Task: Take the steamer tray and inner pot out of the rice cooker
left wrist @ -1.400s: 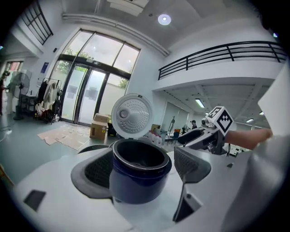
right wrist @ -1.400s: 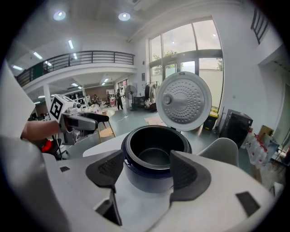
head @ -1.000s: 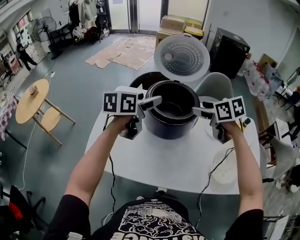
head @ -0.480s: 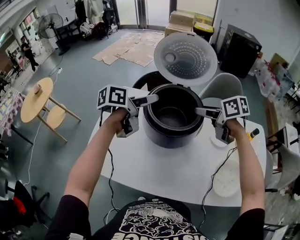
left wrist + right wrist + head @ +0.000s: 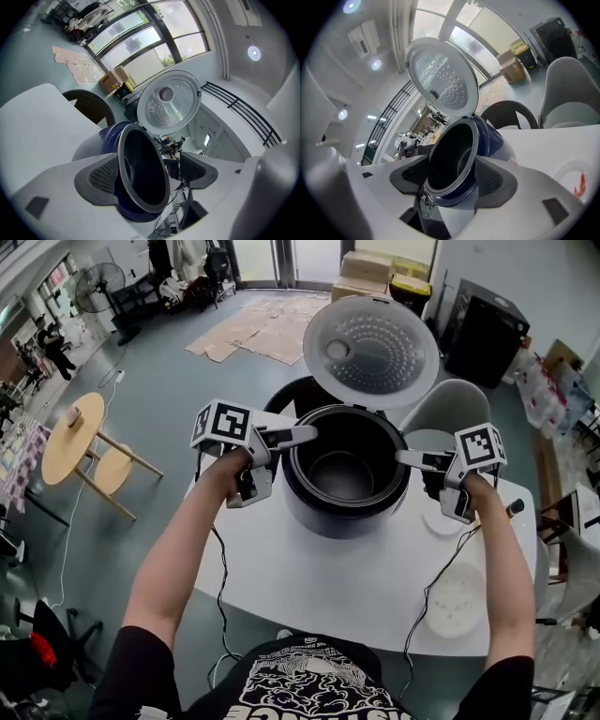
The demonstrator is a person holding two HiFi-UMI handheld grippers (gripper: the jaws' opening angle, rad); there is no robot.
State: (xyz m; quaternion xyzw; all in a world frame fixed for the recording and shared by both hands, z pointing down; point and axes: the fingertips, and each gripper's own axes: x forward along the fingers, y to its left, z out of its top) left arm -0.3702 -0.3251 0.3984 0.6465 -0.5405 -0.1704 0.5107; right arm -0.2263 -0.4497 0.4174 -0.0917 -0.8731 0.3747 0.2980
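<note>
Left gripper point(image 5: 149, 173) fingers released astride the rice cooker point(image 5: 339, 514) rim — right gripper point(image 5: 452, 178) fingers closing.

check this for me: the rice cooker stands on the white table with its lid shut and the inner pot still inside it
Wrong on the lid: it is open, tipped up behind the rice cooker, as the head view shows. The rest holds: the cooker stands on the white table with the inner pot still inside it.

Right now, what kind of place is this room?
Probably a workshop or lab, not a home kitchen: flattened cardboard on the floor, stacked boxes by the doors, a rice cooker on a white table.
</note>
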